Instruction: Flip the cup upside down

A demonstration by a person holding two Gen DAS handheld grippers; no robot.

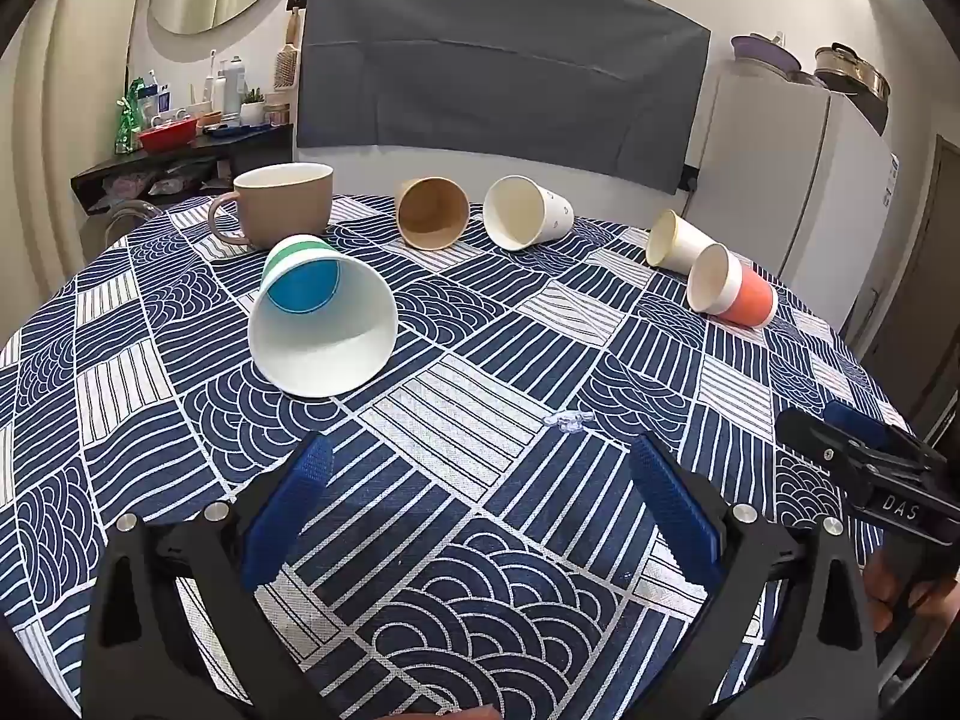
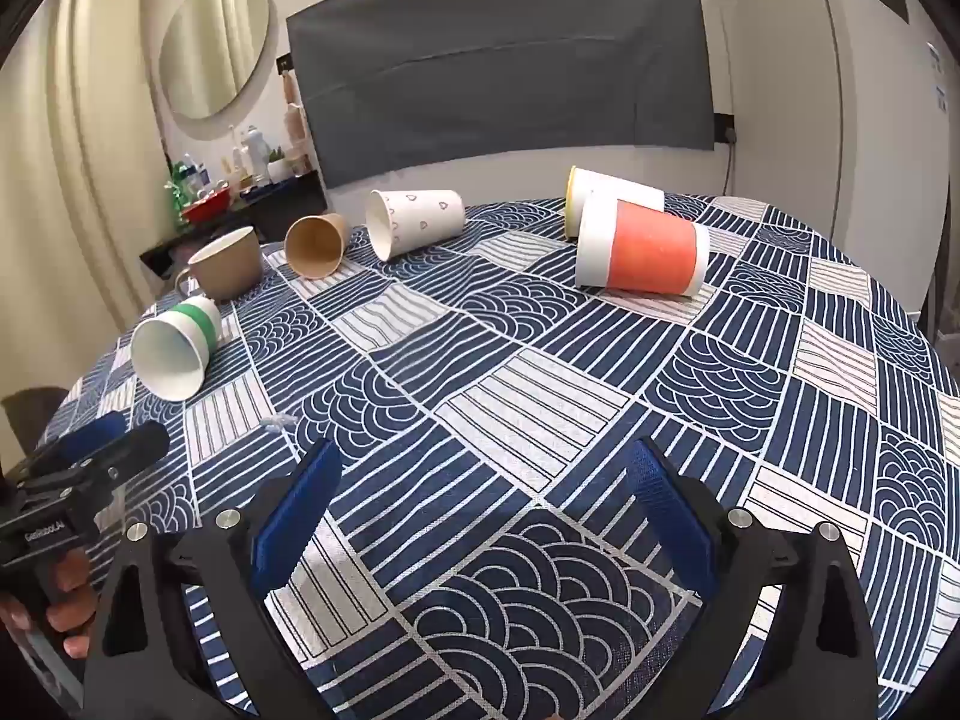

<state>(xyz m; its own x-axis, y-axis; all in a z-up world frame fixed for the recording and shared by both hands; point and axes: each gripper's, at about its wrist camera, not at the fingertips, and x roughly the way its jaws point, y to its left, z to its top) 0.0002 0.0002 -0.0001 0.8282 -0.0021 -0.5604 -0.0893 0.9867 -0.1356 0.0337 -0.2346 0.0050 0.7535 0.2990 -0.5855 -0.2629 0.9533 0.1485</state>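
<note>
Several paper cups lie on their sides on a round table with a blue and white patterned cloth point(image 1: 480, 510). A green-banded cup point(image 1: 321, 324) lies nearest my left gripper, mouth towards me; it also shows in the right wrist view point(image 2: 174, 351). Further back lie a brown cup point(image 1: 432, 211), a white heart-print cup point(image 1: 525, 219), a yellow-rimmed cup point(image 1: 678, 240) and an orange cup point(image 1: 729, 288). The orange cup point(image 2: 642, 249) lies ahead of my right gripper. My left gripper point(image 1: 480, 462) is open and empty above the cloth. My right gripper point(image 2: 483, 465) is open and empty too.
A beige ceramic mug point(image 1: 279, 204) stands upright at the back left. A small clear plastic scrap point(image 1: 567, 419) lies on the cloth. A shelf with bottles and a red bowl point(image 1: 168, 135) stands behind the table; a white fridge point(image 1: 798, 180) is at right.
</note>
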